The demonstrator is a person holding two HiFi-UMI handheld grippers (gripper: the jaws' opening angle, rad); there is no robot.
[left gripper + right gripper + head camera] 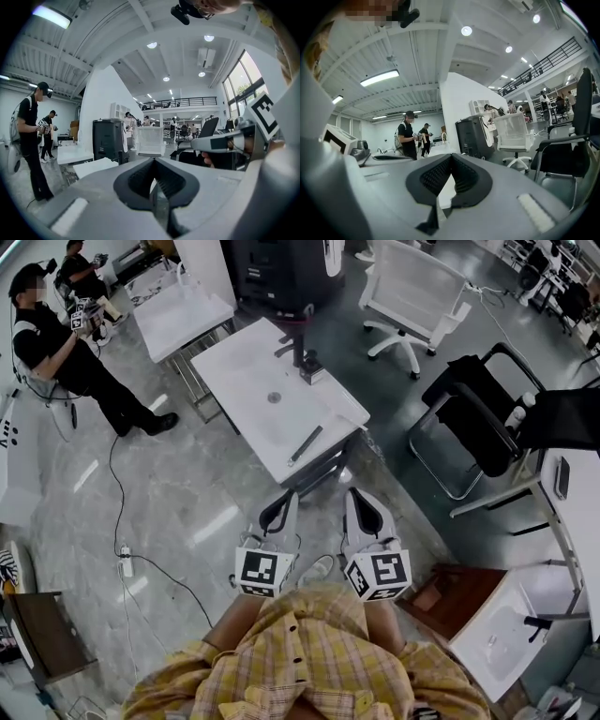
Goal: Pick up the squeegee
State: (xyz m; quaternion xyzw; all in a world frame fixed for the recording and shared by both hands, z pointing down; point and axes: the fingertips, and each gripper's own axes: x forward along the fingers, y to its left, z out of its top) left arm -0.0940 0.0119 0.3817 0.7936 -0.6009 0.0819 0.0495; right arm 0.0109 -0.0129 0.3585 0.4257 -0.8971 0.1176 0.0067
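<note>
Quick tally: left gripper [285,499] plus right gripper [357,495] makes two, one squeegee [306,444] ahead of the fingers, two white counters [248,367] [183,320], two chairs [412,292] [473,418] (one white, one black), two people [56,343] [84,277].

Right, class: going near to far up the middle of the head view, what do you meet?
Yellow checked shirt, left gripper and right gripper side by side, slim dark squeegee, round grey drain, black upright fixture, tall black cabinet.

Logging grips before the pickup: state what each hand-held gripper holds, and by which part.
Nothing is held. The left hand-held gripper and the right hand-held gripper are both shut and empty; the squeegee lies untouched on the white table.
</note>
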